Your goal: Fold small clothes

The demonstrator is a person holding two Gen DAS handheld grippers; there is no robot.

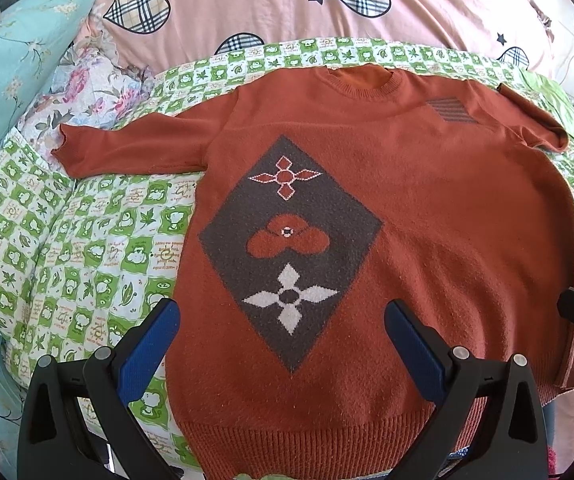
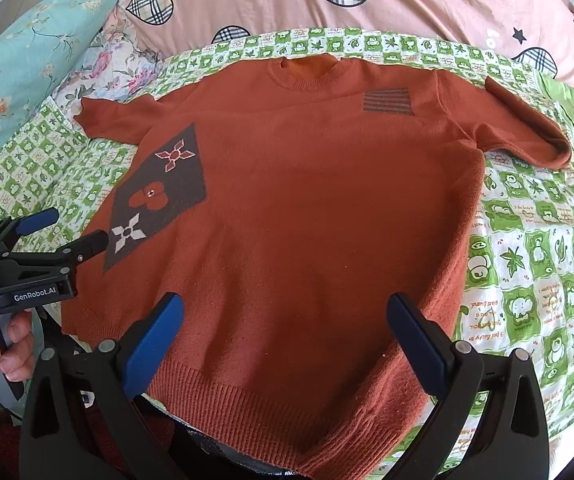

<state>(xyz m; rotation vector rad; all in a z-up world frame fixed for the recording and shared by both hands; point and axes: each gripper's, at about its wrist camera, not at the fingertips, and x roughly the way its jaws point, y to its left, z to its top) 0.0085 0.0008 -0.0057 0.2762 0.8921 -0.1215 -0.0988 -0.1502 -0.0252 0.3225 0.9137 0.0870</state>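
While 1 orange sweater lies flat, 2 grippers, left and right, jaws spread, holding nothing

Both views are bright with soft, even daylight. The pink quilt at the top looks washed out, strongest toward the upper right corner. Shadows are faint: a soft one lies under the sweater sleeve. Fisheye distortion bows the bed outward, and dark vignetting rounds off every corner. Focus is sharp across the centre, slightly softer at the rims.
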